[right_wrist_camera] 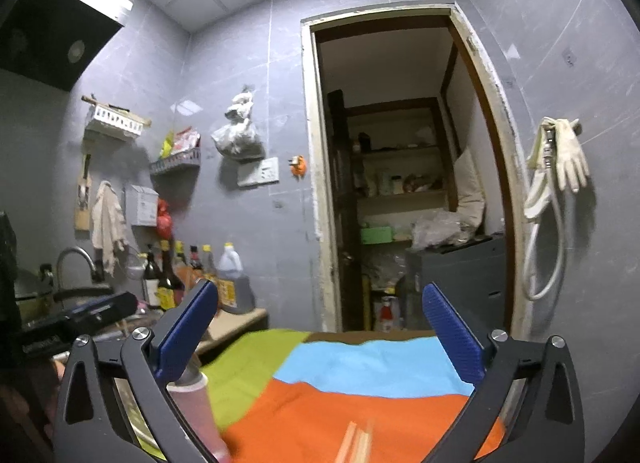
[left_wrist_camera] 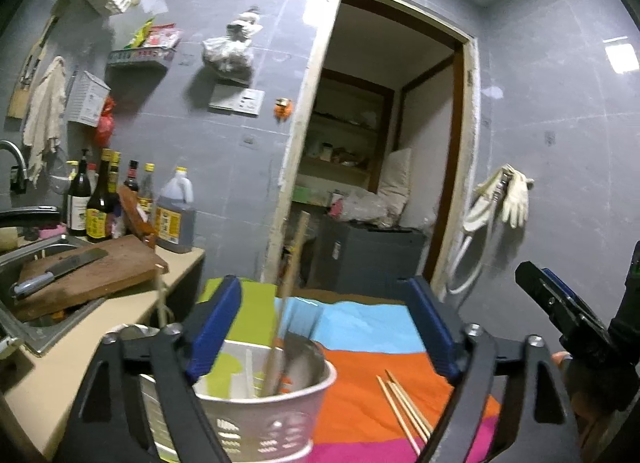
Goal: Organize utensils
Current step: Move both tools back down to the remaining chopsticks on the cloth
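Observation:
A pale pink perforated utensil holder (left_wrist_camera: 264, 411) stands on a multicoloured cloth (left_wrist_camera: 372, 347). It holds a wooden stick (left_wrist_camera: 286, 303) and a metal utensil (left_wrist_camera: 298, 359). My left gripper (left_wrist_camera: 326, 327) is open, its jaws wide above the holder and around the stick without touching it. Several wooden chopsticks (left_wrist_camera: 404, 407) lie on the orange patch to the right. My right gripper (right_wrist_camera: 320, 335) is open and empty above the cloth (right_wrist_camera: 360, 367); blurred chopsticks (right_wrist_camera: 356, 443) lie below it and the holder (right_wrist_camera: 196, 403) sits by its left finger. It also shows in the left wrist view (left_wrist_camera: 560, 303).
A counter at the left carries a sink (left_wrist_camera: 24, 327), a wooden cutting board (left_wrist_camera: 92, 275) with a cleaver (left_wrist_camera: 60, 267), and several bottles (left_wrist_camera: 120, 199). Shelves and bags hang on the grey tiled wall. An open doorway (left_wrist_camera: 380, 167) lies beyond the table. Gloves (left_wrist_camera: 508, 195) hang at the right.

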Tool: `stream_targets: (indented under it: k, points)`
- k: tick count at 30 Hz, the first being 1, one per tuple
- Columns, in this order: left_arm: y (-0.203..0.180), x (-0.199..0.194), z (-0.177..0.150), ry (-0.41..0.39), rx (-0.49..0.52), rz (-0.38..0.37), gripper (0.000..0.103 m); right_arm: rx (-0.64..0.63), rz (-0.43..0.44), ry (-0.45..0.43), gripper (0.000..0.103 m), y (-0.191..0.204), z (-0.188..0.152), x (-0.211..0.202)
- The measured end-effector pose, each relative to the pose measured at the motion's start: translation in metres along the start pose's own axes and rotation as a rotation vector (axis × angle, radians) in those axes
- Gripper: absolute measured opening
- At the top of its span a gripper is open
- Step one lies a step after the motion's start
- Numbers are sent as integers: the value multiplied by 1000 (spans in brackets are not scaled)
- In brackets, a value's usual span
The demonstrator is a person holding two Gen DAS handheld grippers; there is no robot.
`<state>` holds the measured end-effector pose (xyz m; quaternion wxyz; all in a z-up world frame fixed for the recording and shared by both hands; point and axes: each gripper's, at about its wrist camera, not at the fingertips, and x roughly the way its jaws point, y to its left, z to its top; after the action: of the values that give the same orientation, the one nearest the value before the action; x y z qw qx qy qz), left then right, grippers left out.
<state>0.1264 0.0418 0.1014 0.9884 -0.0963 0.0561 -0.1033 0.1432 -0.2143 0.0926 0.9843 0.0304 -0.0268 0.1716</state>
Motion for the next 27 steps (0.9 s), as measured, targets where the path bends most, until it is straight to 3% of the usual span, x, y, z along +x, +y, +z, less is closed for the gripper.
stream_targets:
  k: [4,13,20,27]
  points:
    - [-20,5,-10,46,38,-27,92,-25,-34,25,103,-16,-3,-13]
    - [-61,25,-44,170,103,-81,93,-57,-82,123,103,-46,-21,-31]
    - [-83,46,-73,295,158,-57,93,-50,-106,228,103,-65,-39,-27]
    - [-92,65,-100,417,215,-14,93,-32,-67,368,103,-74,-56,-6]
